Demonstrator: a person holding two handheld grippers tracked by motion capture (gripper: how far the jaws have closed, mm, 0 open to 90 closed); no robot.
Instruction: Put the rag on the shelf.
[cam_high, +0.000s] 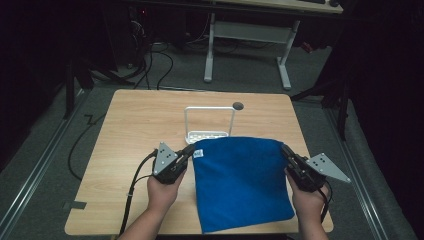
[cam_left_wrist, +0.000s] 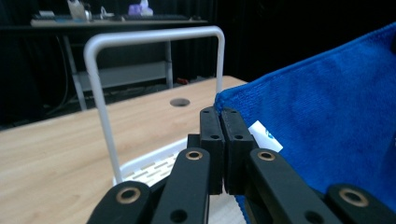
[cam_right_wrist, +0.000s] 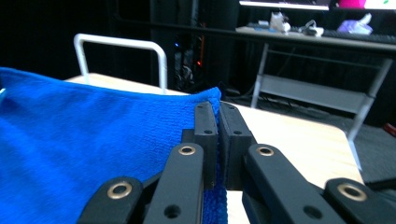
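**Blue towel gripped at both far corners, ready for hanging**

The blue towel (cam_high: 240, 182) is pinched at its far corners by the left tool (cam_high: 190, 149) and the right tool (cam_high: 285, 149), both clamped tight on the cloth. Its near part lies on the table (cam_high: 135, 125), just in front of the white rack (cam_high: 210, 122). The lifting step is judged to be in hand; next, the held edge would need carrying over the rack's bar. The rack's base is partly hidden by the cloth, and the towel's near edge is cut off.
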